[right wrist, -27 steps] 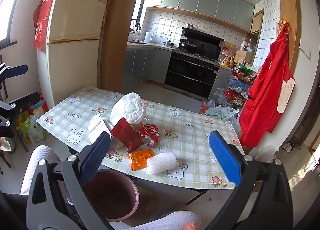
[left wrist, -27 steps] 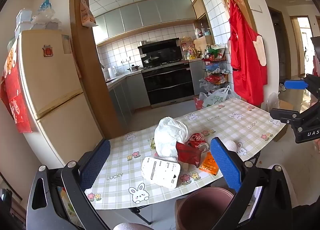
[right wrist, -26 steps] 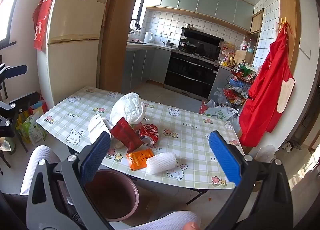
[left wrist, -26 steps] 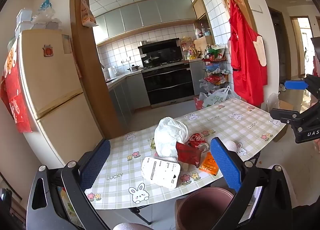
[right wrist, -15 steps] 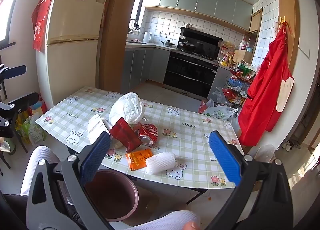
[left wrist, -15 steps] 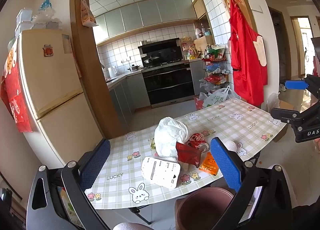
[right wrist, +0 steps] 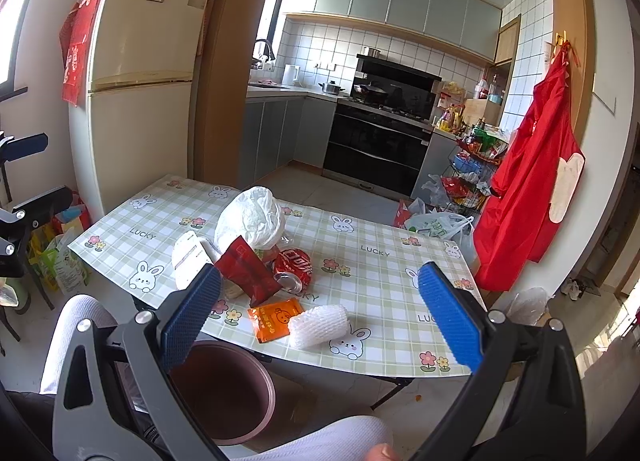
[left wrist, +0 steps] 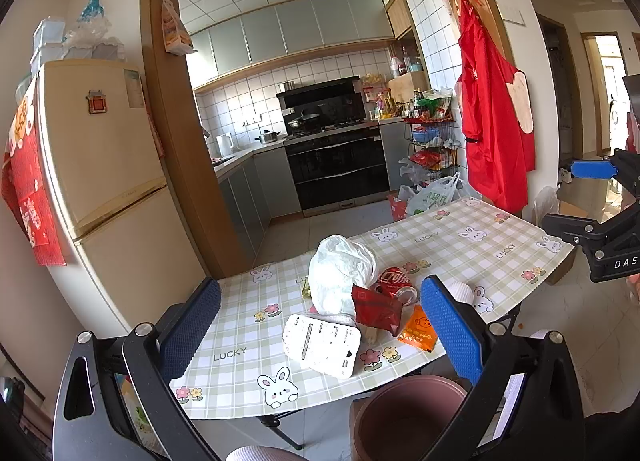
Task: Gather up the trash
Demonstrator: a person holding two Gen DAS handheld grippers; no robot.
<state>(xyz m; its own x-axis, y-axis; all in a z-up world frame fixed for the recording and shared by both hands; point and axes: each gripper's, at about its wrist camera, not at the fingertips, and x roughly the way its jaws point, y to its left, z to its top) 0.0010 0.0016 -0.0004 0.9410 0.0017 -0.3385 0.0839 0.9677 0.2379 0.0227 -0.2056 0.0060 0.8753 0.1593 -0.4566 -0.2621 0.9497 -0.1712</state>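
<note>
Both grippers, left gripper (left wrist: 320, 325) and right gripper (right wrist: 318, 313), hang released above the tabletop's (right wrist: 384, 281) near edge, grasping nothing. Trash sits clustered toward that edge: white bag (right wrist: 250, 219), red wrapper (right wrist: 248, 273), crushed can (right wrist: 294, 267), orange packet (right wrist: 276, 319), foam net (right wrist: 320, 325). A brown bin (right wrist: 228, 397) stands below the edge.

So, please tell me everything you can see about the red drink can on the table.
The red can looks like crushed metal with white lettering. It lies on its side on the checked tablecloth, its silver top toward the table's near edge. The dark red packet leans against it and the white plastic bag sits just behind it. No gripper touches it.
</note>
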